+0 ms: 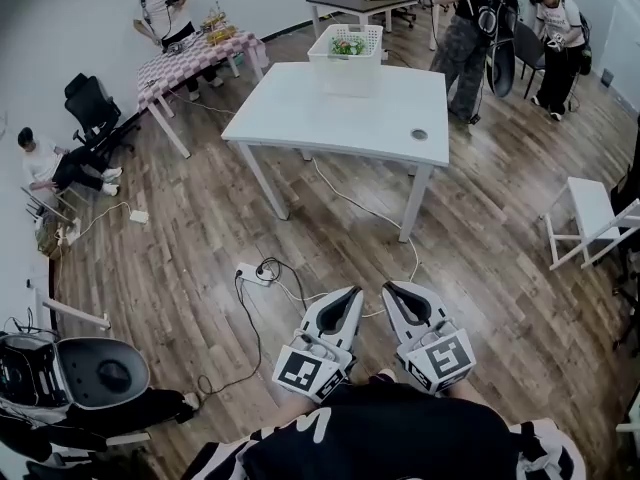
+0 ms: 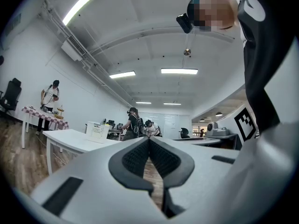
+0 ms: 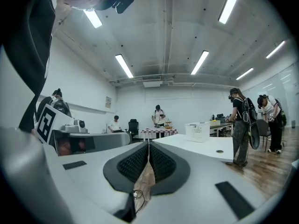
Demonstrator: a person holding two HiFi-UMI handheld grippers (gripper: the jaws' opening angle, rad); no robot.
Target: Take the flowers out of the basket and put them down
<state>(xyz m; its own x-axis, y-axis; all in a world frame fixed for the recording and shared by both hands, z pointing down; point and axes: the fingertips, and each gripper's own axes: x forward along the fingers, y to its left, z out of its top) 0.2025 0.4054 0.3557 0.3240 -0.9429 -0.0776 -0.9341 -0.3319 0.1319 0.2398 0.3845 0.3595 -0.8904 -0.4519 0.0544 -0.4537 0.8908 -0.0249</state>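
My left hand-held gripper (image 1: pixel 352 292) hangs low in front of me, well short of the basket (image 1: pixel 350 76). Its jaws are pressed together at the tips with nothing between them. My right hand-held gripper (image 1: pixel 393 288), just beside it, is the same: tips touching, empty.

I judge that the task has not begun. The flowers (image 1: pixel 348 45) sit inside the basket, which stands near the far edge of the white surface (image 1: pixel 330 118), and a stretch of wooden floor (image 1: pixel 330 238) lies between me and the basket. Everything is left to do: reach the basket, lift the flowers out and lay them down beside it.

From here I see only green and a speck of colour above the basket's rim, so I cannot tell how many stems there are. In both gripper views the basket is too small to show its contents.
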